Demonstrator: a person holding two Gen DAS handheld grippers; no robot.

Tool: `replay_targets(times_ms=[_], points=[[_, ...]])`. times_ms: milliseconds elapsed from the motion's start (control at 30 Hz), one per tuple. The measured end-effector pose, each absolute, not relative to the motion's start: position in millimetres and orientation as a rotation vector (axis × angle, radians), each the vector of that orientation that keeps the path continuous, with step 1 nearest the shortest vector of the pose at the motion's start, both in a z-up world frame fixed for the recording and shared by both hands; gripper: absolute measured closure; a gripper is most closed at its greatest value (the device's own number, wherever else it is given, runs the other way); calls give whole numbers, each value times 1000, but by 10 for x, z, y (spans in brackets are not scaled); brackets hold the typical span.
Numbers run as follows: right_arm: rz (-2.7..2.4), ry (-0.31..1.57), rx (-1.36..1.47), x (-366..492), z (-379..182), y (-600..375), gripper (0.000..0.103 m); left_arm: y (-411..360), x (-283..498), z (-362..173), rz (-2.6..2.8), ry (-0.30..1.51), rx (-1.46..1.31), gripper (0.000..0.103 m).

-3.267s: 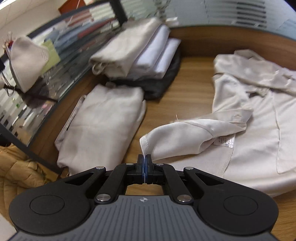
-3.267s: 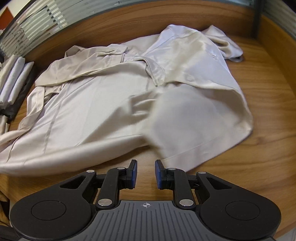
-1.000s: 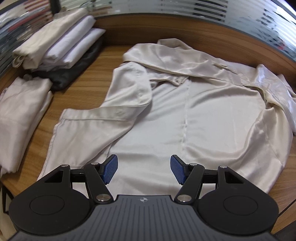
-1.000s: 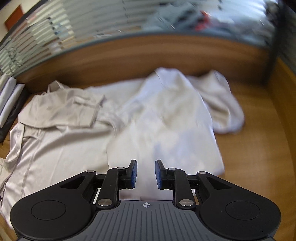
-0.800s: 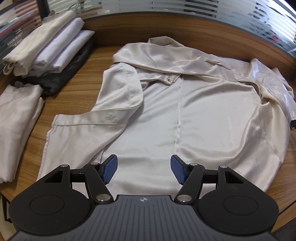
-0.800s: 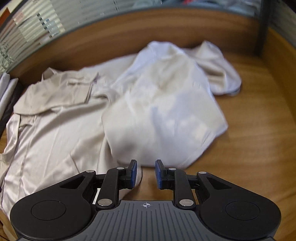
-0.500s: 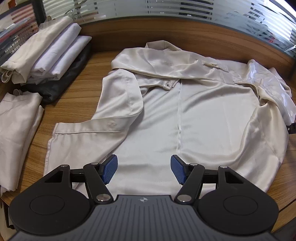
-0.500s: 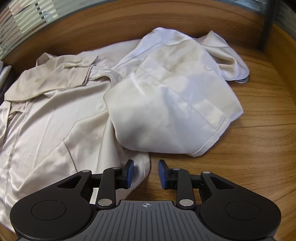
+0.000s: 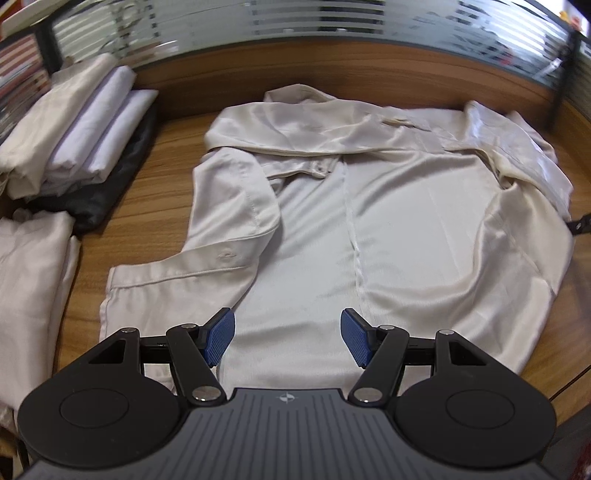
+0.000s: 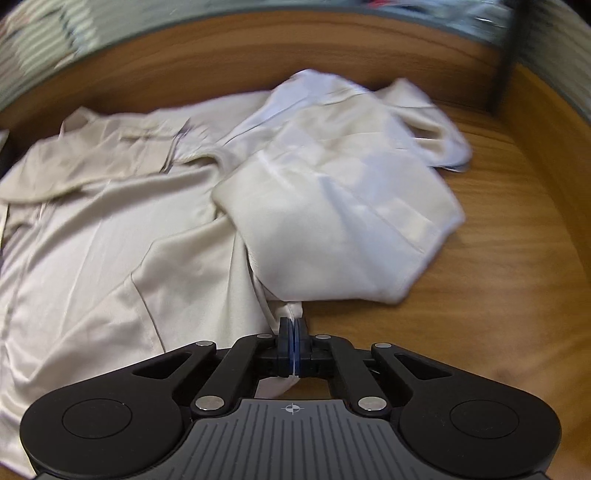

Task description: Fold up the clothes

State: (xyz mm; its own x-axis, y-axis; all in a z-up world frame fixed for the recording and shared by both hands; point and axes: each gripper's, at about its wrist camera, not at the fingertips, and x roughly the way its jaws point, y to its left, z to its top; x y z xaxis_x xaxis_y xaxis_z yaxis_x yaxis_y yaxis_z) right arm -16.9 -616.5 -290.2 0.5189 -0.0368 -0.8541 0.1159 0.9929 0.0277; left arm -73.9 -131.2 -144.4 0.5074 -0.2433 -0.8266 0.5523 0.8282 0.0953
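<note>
A cream satin shirt (image 9: pixel 388 221) lies spread, back up, on the wooden table (image 9: pixel 147 206), its left sleeve (image 9: pixel 229 206) folded in over the body. My left gripper (image 9: pixel 287 341) hovers open above the shirt's lower hem, nothing between its blue pads. In the right wrist view the same shirt (image 10: pixel 110 240) has its right sleeve (image 10: pixel 332 214) bunched in a loose fold at the shirt's right side. My right gripper (image 10: pixel 292 345) is shut on a pinch of the shirt's right lower edge, cloth showing between the pads.
A stack of folded garments (image 9: pixel 74 136), cream and white over a black one, sits at the table's back left. Another folded cream piece (image 9: pixel 29 280) lies at the left edge. A wooden upstand and frosted glass partition (image 9: pixel 332 26) close the back; a wooden side wall (image 10: pixel 546 122) stands on the right.
My right gripper moved down to the shirt's right edge and closed on the cloth. The left gripper stayed open over the hem, rolling slightly.
</note>
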Motion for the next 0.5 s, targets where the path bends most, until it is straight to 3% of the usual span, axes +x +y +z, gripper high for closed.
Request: replay_targets(times_ms=[300, 500], points=[[-348, 981, 267, -1255, -2511, -6350, 100, -1632, -654, -1542, -701, 898, 461, 33], [-477, 1042, 457, -1924, -2564, -6388, 100, -1894, -611, -1588, -821, 875, 514, 33]])
